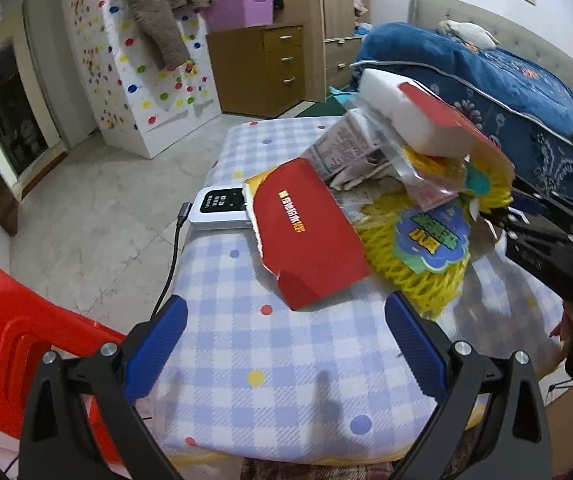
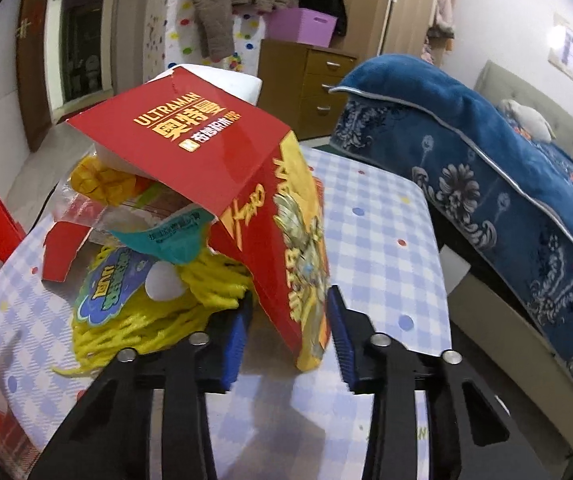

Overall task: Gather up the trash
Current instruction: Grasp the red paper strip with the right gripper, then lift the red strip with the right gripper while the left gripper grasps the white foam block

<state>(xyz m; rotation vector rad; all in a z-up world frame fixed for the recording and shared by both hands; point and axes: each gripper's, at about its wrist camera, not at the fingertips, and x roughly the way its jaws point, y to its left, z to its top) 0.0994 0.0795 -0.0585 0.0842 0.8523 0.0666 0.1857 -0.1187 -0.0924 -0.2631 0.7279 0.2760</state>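
Red carton point(image 2: 222, 168) edge sits between the right gripper point(image 2: 286, 340) pads, untouched.

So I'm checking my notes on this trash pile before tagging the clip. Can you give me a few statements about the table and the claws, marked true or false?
1. The left claw is open over bare checked tablecloth. True.
2. The right claw has the torn red Ultraman box between its fingers. True; whether the pads press it yet cannot be told.
3. The yellow foam netting lies on the floor. False: it lies on the table in the trash pile.
4. The white device has a cable plugged in. True.
5. The bed blanket is red. False: it is blue.
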